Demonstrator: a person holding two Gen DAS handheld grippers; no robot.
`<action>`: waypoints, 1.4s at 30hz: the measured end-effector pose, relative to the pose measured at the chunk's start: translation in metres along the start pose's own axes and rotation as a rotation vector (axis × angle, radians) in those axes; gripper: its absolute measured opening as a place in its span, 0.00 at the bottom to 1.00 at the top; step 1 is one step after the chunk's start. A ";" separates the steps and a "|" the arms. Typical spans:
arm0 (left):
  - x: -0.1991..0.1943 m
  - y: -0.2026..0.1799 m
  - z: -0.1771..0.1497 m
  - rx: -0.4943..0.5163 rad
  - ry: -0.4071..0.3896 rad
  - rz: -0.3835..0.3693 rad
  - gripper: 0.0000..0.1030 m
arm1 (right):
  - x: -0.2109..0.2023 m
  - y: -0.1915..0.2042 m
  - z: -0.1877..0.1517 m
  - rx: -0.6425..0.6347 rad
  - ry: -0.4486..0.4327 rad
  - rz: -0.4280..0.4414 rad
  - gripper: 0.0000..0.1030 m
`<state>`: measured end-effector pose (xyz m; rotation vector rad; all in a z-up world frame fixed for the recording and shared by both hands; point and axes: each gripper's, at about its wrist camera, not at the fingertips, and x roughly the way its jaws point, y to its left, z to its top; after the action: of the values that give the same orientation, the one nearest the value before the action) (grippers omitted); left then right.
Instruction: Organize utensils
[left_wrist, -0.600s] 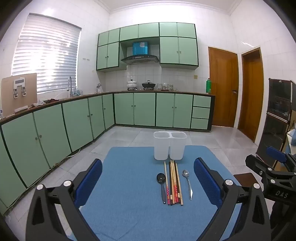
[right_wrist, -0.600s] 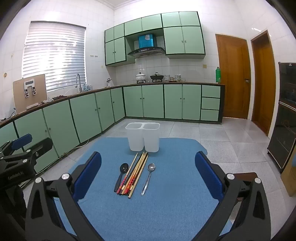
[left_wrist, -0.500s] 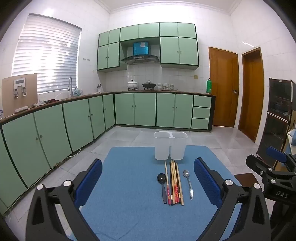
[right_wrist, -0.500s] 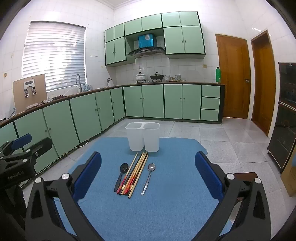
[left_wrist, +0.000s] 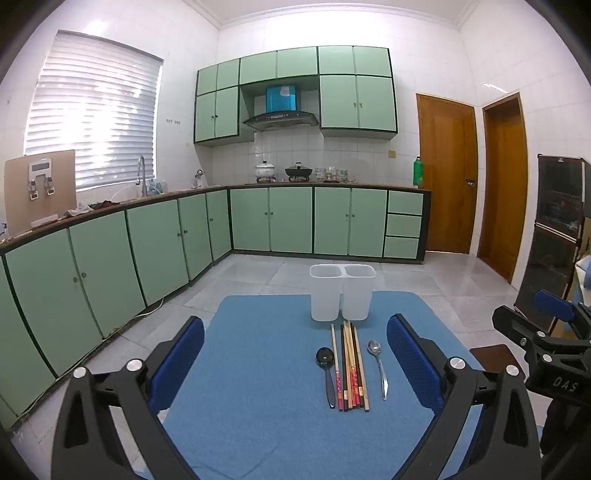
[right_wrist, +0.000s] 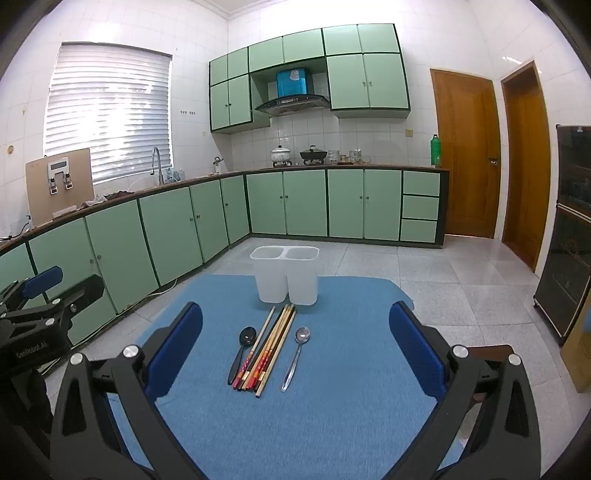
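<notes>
A white two-compartment utensil holder (left_wrist: 342, 291) (right_wrist: 285, 274) stands upright at the far side of the blue mat (left_wrist: 258, 387) (right_wrist: 351, 369). In front of it lie a black spoon (left_wrist: 327, 373) (right_wrist: 241, 350), a bundle of several chopsticks (left_wrist: 351, 363) (right_wrist: 269, 347) and a silver spoon (left_wrist: 379, 363) (right_wrist: 296, 356), side by side. My left gripper (left_wrist: 295, 363) hovers open over the near mat, left of the utensils. My right gripper (right_wrist: 295, 349) is open too, and the utensils show between its blue pads without touching them. Both compartments look empty.
The mat covers a small table with tiled floor all around. Green kitchen cabinets (left_wrist: 110, 266) run along the left and back walls. Wooden doors (left_wrist: 448, 173) and a dark glass cabinet (left_wrist: 557, 236) stand at the right.
</notes>
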<state>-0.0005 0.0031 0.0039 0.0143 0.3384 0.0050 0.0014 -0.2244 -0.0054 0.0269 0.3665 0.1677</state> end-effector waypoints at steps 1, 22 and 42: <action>-0.001 -0.001 0.000 0.000 -0.001 -0.001 0.94 | 0.000 0.000 0.000 0.000 0.000 0.000 0.95; 0.001 -0.001 0.000 0.005 -0.004 0.003 0.94 | -0.001 0.005 -0.002 0.000 -0.001 -0.001 0.95; 0.003 0.000 -0.001 0.005 -0.004 0.003 0.94 | -0.001 0.004 -0.003 0.001 -0.002 -0.001 0.95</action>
<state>0.0021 0.0028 0.0022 0.0199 0.3346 0.0068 -0.0011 -0.2206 -0.0072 0.0276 0.3650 0.1670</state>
